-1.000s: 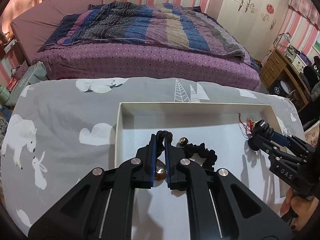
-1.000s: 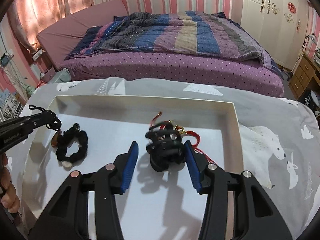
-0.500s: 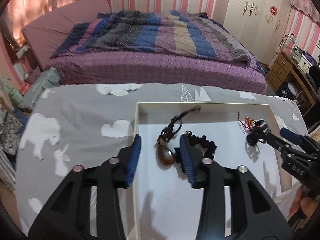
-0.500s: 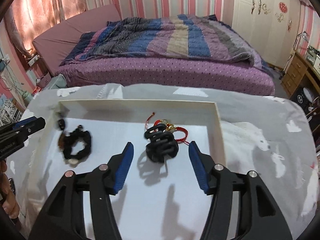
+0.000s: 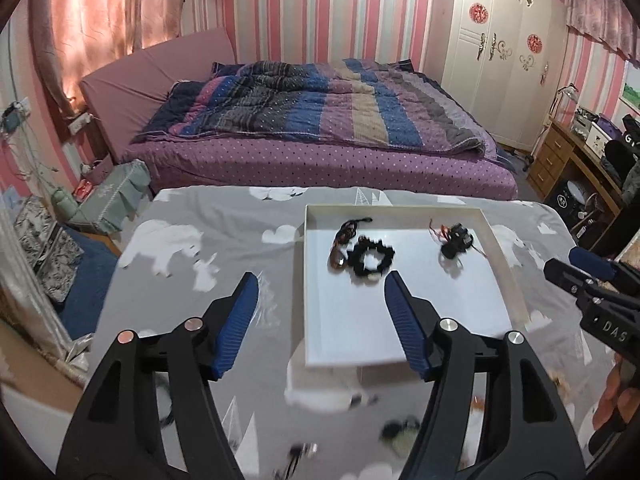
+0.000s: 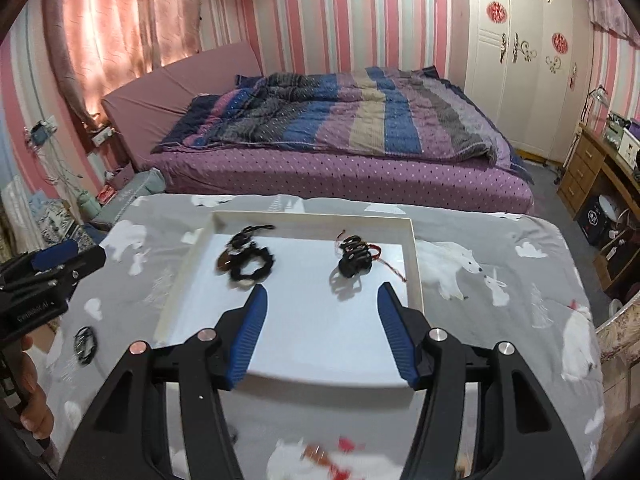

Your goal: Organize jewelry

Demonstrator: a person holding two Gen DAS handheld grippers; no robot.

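- The left gripper [image 5: 320, 286] hangs above the grey cloth [image 5: 224, 248], its jaws spread wide with nothing between them; they have just been opening.
- The right gripper [image 6: 320, 298] is also released and empty, jaws apart over the near half of the tray [image 6: 320, 344]; its jaws have been opening too.
- The white tray sits on the cloth, which bears white bears and rabbits.
- In the tray's far left part lies a black scrunchie [image 6: 252, 266], touching a brown pendant [image 6: 224, 263] on a dark cord.
- In the far right part lies a black hair claw [image 6: 353, 258], resting on a red string bracelet [image 6: 378, 254] close to the right wall of the tray.
- The two groups lie well apart, with bare tray floor between them.
- Outside the tray, on the cloth to its left, lies a small black ring-shaped piece [image 6: 85, 345]; what it is I cannot tell.
- More small pieces lie on the cloth near the camera, red and gold ones [image 6: 332, 450] among them, too blurred to name.
- A hand [image 6: 34, 400] grips the left gripper's handle at the left edge of the right view.
- Behind the cloth stands a bed [image 5: 320, 120] with a striped quilt.
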